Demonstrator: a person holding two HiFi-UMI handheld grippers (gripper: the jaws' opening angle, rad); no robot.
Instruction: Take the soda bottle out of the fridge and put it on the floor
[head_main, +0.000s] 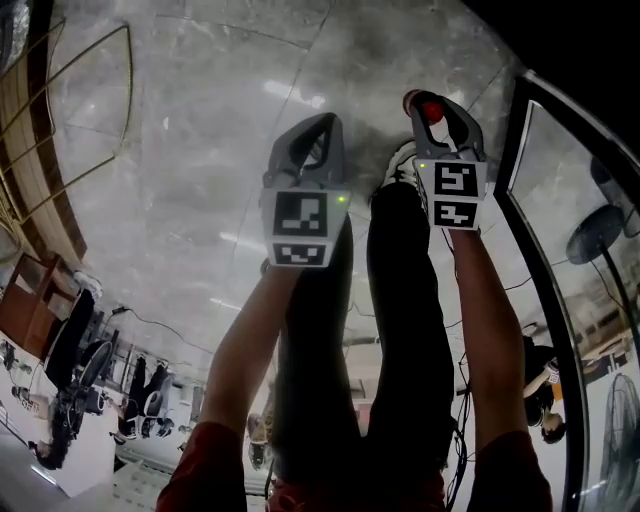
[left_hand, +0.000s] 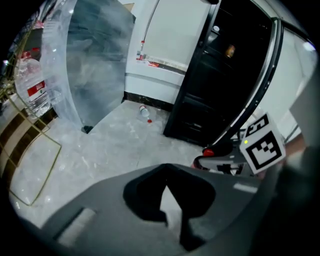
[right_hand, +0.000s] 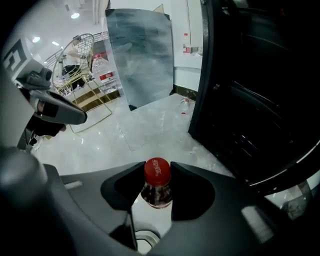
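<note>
Your right gripper (right_hand: 156, 167) clamped the soda bottle (right_hand: 156, 192) by its neck above the floor (right_hand: 150, 125), left of the fridge (right_hand: 250, 100). Your left gripper (left_hand: 165, 167) was closed and empty. You needed its base flat (no tilt) before letting go.

No text can be read. White script on the red cap (right_hand: 157, 170) of the soda bottle (right_hand: 157, 196), lower centre, is blurred.
</note>
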